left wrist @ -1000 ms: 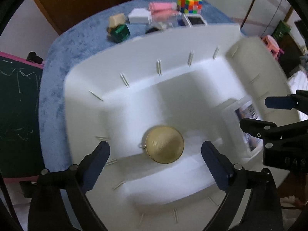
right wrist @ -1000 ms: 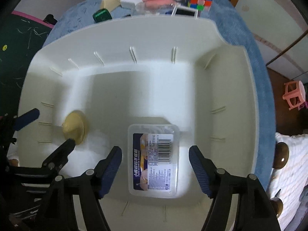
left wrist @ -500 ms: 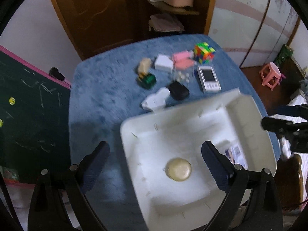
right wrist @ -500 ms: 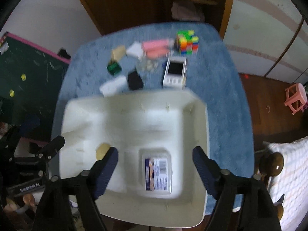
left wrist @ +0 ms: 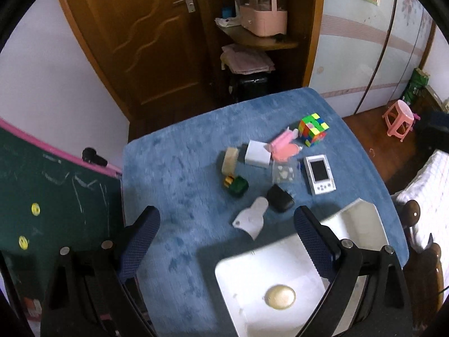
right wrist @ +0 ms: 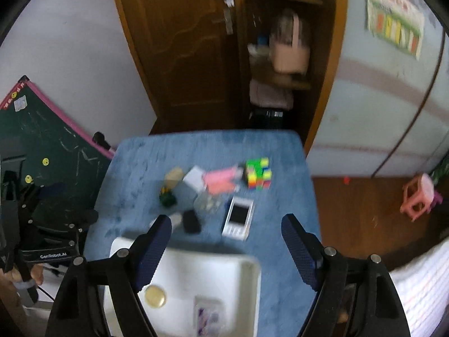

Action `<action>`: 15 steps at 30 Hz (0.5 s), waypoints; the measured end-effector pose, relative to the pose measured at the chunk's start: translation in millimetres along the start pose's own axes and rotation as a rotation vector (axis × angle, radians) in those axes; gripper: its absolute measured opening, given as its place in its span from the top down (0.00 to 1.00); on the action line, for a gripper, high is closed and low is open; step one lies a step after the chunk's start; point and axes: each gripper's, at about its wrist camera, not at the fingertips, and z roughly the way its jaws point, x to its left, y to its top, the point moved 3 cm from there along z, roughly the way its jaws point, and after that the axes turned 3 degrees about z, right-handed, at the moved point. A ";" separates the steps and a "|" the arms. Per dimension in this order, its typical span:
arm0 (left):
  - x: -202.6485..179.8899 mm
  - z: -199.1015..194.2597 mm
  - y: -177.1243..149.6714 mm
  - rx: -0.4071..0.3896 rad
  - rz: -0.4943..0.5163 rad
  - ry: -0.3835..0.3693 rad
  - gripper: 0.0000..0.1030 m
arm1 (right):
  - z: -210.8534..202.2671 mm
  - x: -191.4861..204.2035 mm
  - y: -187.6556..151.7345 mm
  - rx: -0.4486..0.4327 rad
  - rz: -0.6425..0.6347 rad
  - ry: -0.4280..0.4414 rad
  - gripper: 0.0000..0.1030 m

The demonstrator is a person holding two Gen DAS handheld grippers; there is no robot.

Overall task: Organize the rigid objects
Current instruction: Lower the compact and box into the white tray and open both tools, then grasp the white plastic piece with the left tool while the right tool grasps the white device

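A white bin sits at the near edge of the blue table. It holds a gold round lid and a clear labelled box. Beyond it lie a Rubik's cube, pink case, white box, white handheld device, black case, white scraper, green toy and beige block. My left gripper and right gripper are open, empty, high above the bin.
A green chalkboard leans at the table's left. A wooden door and a shelf with a pink basket stand behind. A pink stool is on the floor at the right.
Both grippers have risen and pulled back from inside the bin, so the whole table and room now show. Both stay open and empty.
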 end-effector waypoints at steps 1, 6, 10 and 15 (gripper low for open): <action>-0.4 5.1 3.9 0.008 0.003 0.000 0.06 | 1.1 0.4 7.5 -0.002 -0.012 -0.006 0.21; 2.4 46.2 15.7 0.081 0.003 -0.028 0.06 | 27.9 -2.5 34.4 0.072 -0.020 -0.019 0.21; 2.0 80.4 15.8 0.137 0.014 -0.039 0.06 | 64.3 -10.9 43.6 0.120 0.010 -0.062 0.21; -2.9 121.0 11.1 0.207 0.042 -0.072 0.06 | 117.0 -27.9 41.2 0.192 0.108 -0.057 0.21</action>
